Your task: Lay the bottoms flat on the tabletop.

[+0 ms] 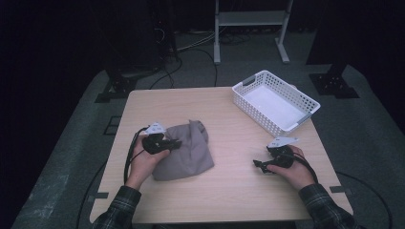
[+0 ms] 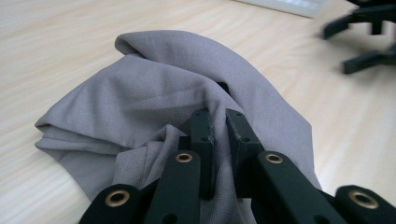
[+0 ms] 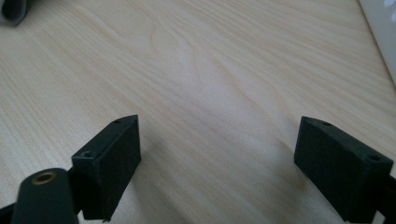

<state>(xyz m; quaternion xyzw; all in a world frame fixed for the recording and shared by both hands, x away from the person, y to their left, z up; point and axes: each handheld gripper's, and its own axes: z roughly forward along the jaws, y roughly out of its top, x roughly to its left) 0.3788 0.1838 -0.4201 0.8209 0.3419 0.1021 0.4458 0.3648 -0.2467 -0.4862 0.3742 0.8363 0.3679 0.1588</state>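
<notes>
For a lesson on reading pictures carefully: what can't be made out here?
- Cloth underside: hidden by its own folds, high view.
- Left gripper pad faces: covered by pinched fabric, left gripper view.
- Basket: cut off by the edge, right gripper view.
- Right gripper: blurred, left gripper view.

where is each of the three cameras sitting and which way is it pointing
High view: above the person's side, looking forward and down on the table; both forearms, left tongs on the grey cloth, right tongs, white basket.
Left gripper view: rides the left tongs, looking along jaws pinched on the cloth; the other tongs show far off.
Right gripper view: rides the right tongs, looking down at bare wood between wide jaws.
Shared: cloth and tabletop in the high and left gripper views.
</notes>
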